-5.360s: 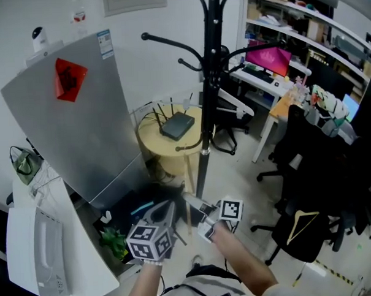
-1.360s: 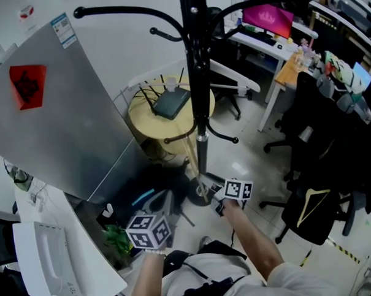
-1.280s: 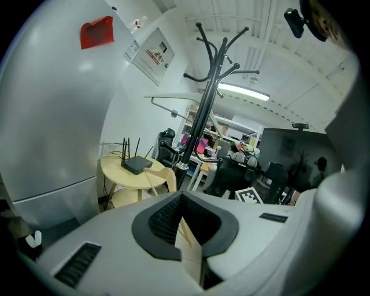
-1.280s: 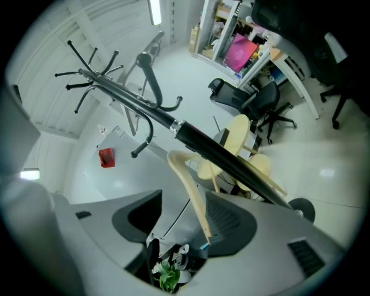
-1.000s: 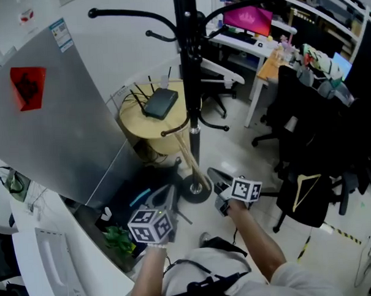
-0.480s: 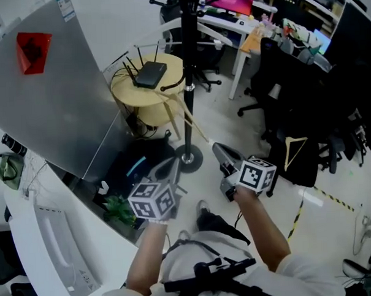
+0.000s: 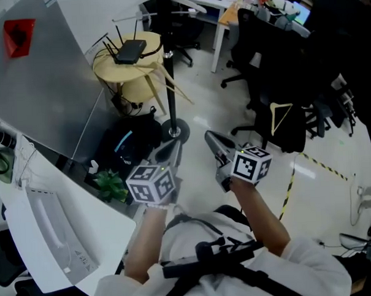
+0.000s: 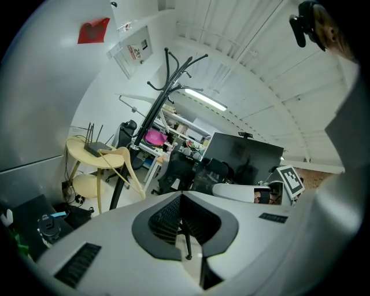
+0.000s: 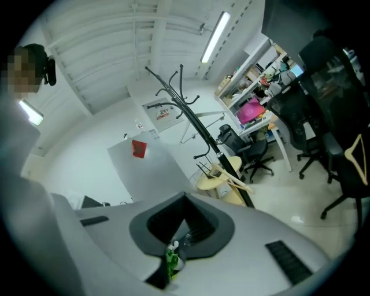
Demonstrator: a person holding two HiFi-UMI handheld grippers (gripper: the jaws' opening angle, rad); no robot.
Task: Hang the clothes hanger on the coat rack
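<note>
The wooden clothes hanger (image 7: 169, 82) hangs from a low hook on the black coat rack (image 7: 164, 47), its arms slanting down beside the pole. It also shows in the left gripper view, hanger (image 8: 119, 166) on rack (image 8: 151, 113), and in the right gripper view, hanger (image 9: 232, 177) on rack (image 9: 196, 124). My left gripper (image 7: 171, 148) and right gripper (image 7: 210, 138) are held side by side over the floor, well short of the rack's base (image 7: 174, 131). Both are shut with nothing between the jaws.
A round yellow table (image 7: 118, 72) with a black router (image 7: 130, 51) stands behind the rack. Black office chairs (image 7: 273, 54) crowd the right, one carrying another hanger (image 7: 281, 118). At the left are a grey panel (image 7: 41, 83), a white desk (image 7: 61, 242), a green plant (image 7: 111, 182) and a black bag (image 7: 127, 144).
Both grippers have drawn back from the rack and the right one has risen. The hanger stays on the low hook. The rack has slid up and away in the head view.
</note>
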